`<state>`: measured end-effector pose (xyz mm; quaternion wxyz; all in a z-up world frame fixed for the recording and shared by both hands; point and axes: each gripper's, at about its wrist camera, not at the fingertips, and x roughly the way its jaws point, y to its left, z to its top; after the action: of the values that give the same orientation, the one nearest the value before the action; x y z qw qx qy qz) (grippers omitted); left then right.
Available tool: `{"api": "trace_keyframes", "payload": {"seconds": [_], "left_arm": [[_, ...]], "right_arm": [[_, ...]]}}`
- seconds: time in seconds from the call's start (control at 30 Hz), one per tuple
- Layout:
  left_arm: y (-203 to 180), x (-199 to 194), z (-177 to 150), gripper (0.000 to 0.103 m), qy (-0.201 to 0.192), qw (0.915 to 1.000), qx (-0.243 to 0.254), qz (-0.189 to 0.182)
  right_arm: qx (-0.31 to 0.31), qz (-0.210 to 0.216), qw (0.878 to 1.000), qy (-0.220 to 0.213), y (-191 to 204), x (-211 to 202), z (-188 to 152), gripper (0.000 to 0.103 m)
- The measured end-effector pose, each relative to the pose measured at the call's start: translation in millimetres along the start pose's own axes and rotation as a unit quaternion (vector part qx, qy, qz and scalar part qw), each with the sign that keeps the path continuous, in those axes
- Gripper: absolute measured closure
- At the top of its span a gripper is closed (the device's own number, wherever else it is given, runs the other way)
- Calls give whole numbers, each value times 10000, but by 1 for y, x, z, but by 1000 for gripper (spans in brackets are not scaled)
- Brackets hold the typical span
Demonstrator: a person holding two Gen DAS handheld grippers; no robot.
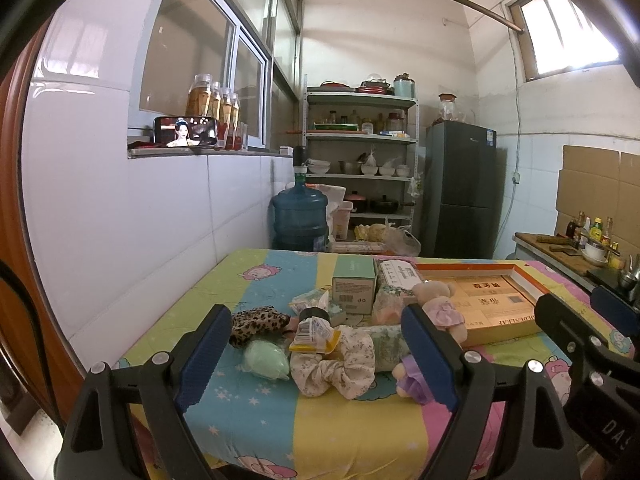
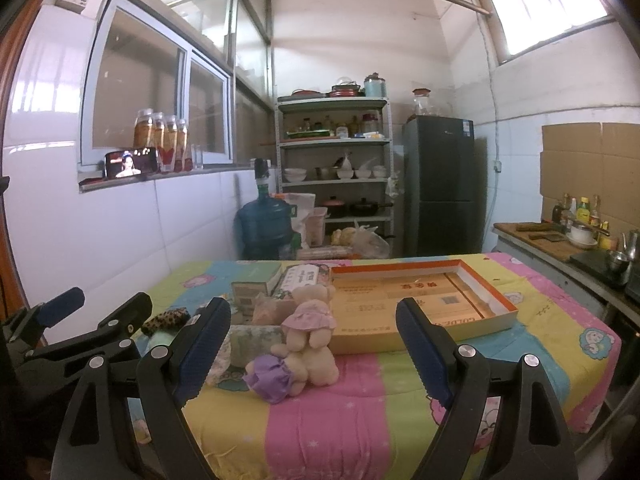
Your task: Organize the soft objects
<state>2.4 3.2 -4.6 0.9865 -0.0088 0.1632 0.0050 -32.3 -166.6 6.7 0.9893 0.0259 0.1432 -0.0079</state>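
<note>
I've got both grippers over the near edge of the table w/ striped cartoon cloth [image 2: 320,420]. Left gripper [image 1: 316,356]: jaws wide apart, nothing between the pads, floral scrunchie [image 1: 340,372] lying just ahead on the cloth. Beside it a green pouch [image 1: 266,358] and leopard scrunchie [image 1: 258,324]. Right gripper [image 2: 316,348]: jaws also spread, empty. In front of it two small teddy bears, pink-dress bear [image 2: 310,320] leaning on purple-dress bear [image 2: 292,368], touching. Shallow orange-rimmed box [image 2: 472,280] sits behind, right of ctr.
</note>
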Motion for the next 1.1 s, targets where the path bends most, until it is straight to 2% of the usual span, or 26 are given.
{"api": "trace_keyframes", "payload": {"seconds": [0.67, 1.1], "left_arm": [[-3, 2, -1, 16, 62, 10000, -50, -28], [-3, 4, -3, 16, 78, 9999, -72, -39]], "right_arm": [[13, 87, 9999, 52, 26, -7, -1, 17], [109, 167, 9998, 78, 17, -1, -2, 17]]}}
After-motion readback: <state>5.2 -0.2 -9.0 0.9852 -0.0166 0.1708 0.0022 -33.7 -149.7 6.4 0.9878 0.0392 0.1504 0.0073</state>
